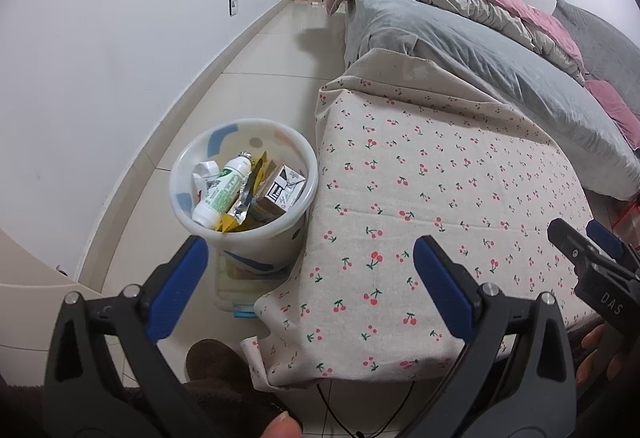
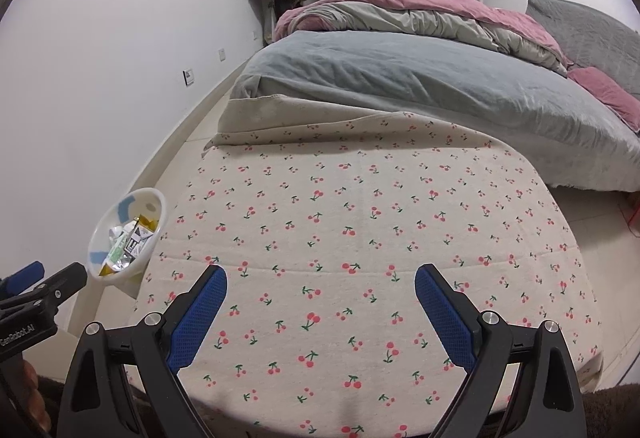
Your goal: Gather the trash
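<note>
holding my left gripper (image 1: 310,254) & right gripper (image 2: 321,284) both spread wide, empty, over the cherry-print table (image 2: 360,222). trash bin (image 1: 244,194) w/ bottle (image 1: 222,192) & carton (image 1: 280,192) sits on floor by table's left edge.

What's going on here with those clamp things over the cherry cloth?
A person holds a two-finger gripper in each hand and is collecting trash. The left gripper and the right gripper are both open and hold nothing, above the cherry-print tablecloth, which shows no trash. The white bin beside the table already holds a white bottle, a small carton and wrappers.
</note>
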`<state>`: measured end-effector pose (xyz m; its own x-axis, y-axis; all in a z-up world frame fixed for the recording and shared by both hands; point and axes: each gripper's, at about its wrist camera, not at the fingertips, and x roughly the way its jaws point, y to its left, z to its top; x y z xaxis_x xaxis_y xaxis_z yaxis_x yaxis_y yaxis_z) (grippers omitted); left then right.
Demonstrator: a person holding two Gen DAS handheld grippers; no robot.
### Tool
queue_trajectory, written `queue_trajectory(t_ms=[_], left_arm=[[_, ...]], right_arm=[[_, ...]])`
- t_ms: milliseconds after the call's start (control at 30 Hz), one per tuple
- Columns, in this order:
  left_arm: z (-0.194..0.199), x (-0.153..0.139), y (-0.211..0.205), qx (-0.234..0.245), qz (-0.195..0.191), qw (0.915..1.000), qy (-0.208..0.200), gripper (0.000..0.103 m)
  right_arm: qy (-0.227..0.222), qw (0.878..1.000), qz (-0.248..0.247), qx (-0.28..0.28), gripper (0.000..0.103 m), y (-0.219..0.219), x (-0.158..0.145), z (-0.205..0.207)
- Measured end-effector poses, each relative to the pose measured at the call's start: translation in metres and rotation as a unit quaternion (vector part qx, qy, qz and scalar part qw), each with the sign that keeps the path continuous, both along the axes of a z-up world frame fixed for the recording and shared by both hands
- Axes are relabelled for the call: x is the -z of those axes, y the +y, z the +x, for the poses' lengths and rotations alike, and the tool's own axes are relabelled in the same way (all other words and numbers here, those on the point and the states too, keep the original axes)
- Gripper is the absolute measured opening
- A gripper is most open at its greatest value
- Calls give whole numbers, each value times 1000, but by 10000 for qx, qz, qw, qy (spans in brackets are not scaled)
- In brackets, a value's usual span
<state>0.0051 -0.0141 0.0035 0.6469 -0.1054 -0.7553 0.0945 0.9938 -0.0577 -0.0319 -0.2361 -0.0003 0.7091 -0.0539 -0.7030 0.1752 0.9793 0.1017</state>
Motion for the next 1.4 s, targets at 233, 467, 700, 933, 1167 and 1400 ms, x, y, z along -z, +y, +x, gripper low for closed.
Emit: queue_trajectory(t_ms=[233,467,700,933,1167,1400], left_arm=[[-1,-2,1,-19,-14,10000,-18,102],[-2,-3,2,-36,-40,10000,-25,102],[-1,-3,3,-30,-49,10000,-27,102],[-2,-3,2,-35,-46,10000,-29,102],[-3,-3,1,-27,-41,10000,-35,102],[-3,-3,1,-28,-52,10000,-34,102]], right_arm=[[37,10000,-47,-33,96,2,2,0],[27,9999,-73,-68,96,3,2,1],[29,9999,-55,-121,96,2,2,2],[1,9999,-52,-134,96,1,1,1],[12,9999,-50,-150,96,3,1,1],[31,9999,-45,-159,96,4,1,1]])
